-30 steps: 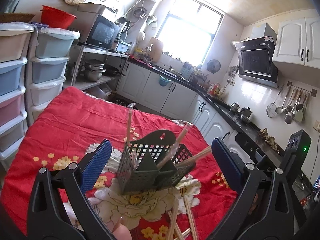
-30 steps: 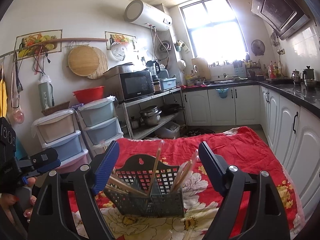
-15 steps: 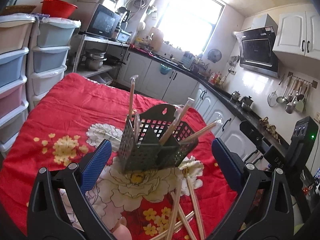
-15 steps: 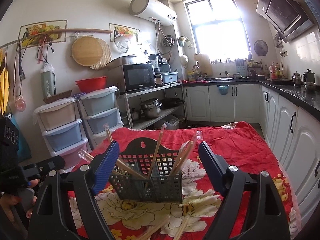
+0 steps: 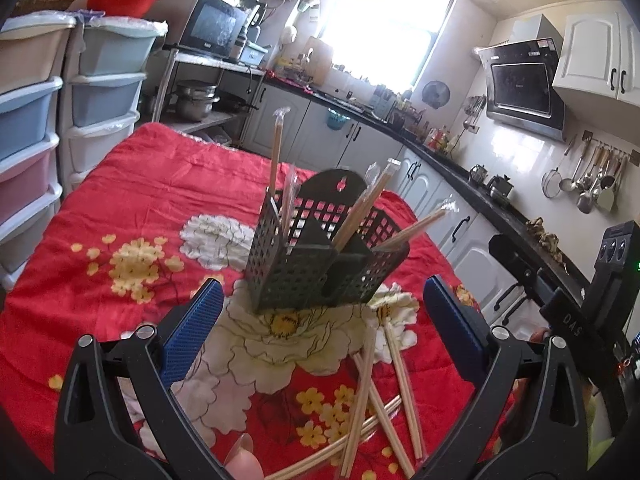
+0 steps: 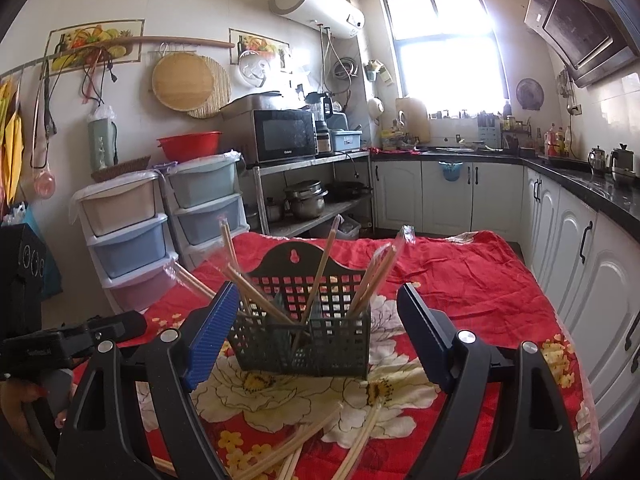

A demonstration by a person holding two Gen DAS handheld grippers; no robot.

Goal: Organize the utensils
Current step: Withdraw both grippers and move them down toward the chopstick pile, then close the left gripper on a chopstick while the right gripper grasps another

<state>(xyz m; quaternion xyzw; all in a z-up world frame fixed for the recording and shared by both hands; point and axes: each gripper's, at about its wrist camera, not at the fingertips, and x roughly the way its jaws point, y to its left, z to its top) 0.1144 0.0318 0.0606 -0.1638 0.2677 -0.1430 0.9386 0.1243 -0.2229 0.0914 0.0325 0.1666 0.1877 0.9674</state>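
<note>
chopsticks: some in the holder, a loose pile left on the cloth

chopsticks [image 5: 376, 396] are what this job turns on, and they are split between two places. several wrapped pairs stand slanted in the dark perforated holder [image 5: 316, 264], which sits upright on the red floral cloth [image 5: 132, 216] near the middle of the table. in the right wrist view the same holder [image 6: 304, 340] shows sticks leaning out to the left, up the centre and to the right, so more than one of its compartments seems to be in use, though which stick sits in which section is hard to tell.

the rest lie loose on the cloth in front of the holder, crossing one another in an untidy heap near the camera side; the right wrist view shows that heap [image 6: 304, 452] just below the holder's base. judging by that, the task looks partly done: a share is stowed, and roughly as many again wait to be picked up.

the left gripper [image 5: 320, 332] has its blue pads spread wide with nothing between them, the holder seen beyond the gap. the right gripper [image 6: 316, 332] is likewise spread wide and empty, framing the holder without touching it.

what is left, as i read it, is to lift the loose sticks from the pile and drop them into the holder; their crossing may make a clean single pick awkward.
</note>
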